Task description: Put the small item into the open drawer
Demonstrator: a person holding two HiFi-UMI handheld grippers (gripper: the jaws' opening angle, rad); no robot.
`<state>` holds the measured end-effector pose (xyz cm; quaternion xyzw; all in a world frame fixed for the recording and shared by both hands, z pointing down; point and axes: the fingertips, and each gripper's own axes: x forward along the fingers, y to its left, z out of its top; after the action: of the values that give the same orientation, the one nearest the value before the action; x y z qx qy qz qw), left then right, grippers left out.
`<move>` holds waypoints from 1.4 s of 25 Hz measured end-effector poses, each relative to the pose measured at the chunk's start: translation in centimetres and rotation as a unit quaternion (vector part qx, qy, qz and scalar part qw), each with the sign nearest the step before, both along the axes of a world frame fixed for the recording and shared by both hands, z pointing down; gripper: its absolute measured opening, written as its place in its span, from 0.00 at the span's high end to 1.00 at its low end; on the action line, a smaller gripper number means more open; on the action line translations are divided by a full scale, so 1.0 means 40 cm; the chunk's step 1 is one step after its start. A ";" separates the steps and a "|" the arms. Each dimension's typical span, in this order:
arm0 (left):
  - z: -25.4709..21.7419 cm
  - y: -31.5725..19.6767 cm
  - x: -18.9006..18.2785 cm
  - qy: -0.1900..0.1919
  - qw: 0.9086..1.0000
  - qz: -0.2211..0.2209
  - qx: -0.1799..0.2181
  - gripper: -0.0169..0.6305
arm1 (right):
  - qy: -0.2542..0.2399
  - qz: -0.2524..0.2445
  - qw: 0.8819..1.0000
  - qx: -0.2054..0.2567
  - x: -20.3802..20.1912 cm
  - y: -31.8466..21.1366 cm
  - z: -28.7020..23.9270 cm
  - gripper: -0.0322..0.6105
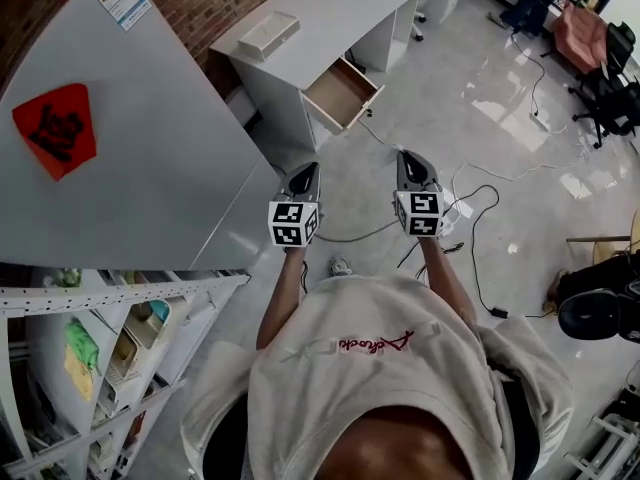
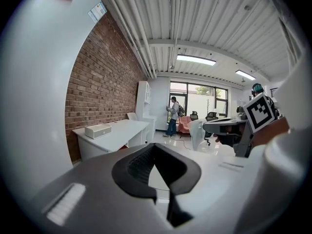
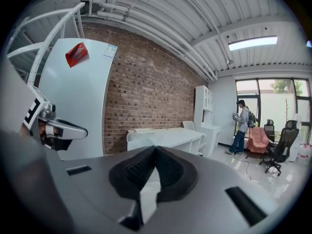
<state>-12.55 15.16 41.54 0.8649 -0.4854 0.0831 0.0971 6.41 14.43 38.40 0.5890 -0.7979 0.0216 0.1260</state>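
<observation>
A white desk (image 1: pixel 330 8) stands ahead by the brick wall, its drawer (image 1: pixel 343 93) pulled open and showing a bare wooden bottom. A flat white box (image 1: pixel 268 33) lies on the desk top, and it shows again as the box (image 2: pixel 97 130) in the left gripper view. I see no small item in either gripper. My left gripper (image 1: pixel 303 175) and right gripper (image 1: pixel 415 161) are held side by side in the air, well short of the desk and pointing at it. The jaws of the left gripper (image 2: pixel 155 147) and of the right gripper (image 3: pixel 155 150) meet at their tips with nothing between them.
A tall grey cabinet (image 1: pixel 120 158) with a red sticker (image 1: pixel 55 128) stands close on my left, with stocked wire shelves (image 1: pixel 110 348) below it. Cables (image 1: pixel 480 218) trail over the glossy floor. Office chairs (image 1: pixel 600 58) stand far right. A person (image 3: pixel 240 126) stands by the far windows.
</observation>
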 end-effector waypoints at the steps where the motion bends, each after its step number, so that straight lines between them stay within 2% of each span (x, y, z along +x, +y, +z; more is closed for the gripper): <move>1: 0.002 -0.022 -0.013 0.001 1.000 0.001 0.000 0.96 | 0.001 0.002 1.000 -0.001 -0.012 -0.022 0.001 0.93; 10: 0.032 -0.161 -0.086 0.003 1.000 0.024 -0.010 0.96 | 0.008 0.023 1.000 -0.001 -0.089 -0.149 0.019 0.93; 16: 0.055 -0.178 -0.085 0.001 0.999 0.040 -0.020 0.96 | 0.005 0.039 0.999 -0.010 -0.088 -0.158 0.040 0.93; 25: 0.087 -0.209 -0.081 0.000 0.999 0.035 -0.031 0.96 | 0.009 0.039 0.999 -0.023 -0.076 -0.197 0.076 0.93; 35: 0.090 -0.401 -0.025 -0.009 0.999 0.034 -0.034 0.96 | -0.001 0.030 0.999 -0.030 -0.030 -0.386 0.099 0.93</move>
<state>-13.56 -0.88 45.16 0.8765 -0.4530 0.1105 0.1196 5.20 -1.01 42.34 0.6084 -0.7793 0.0503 0.1419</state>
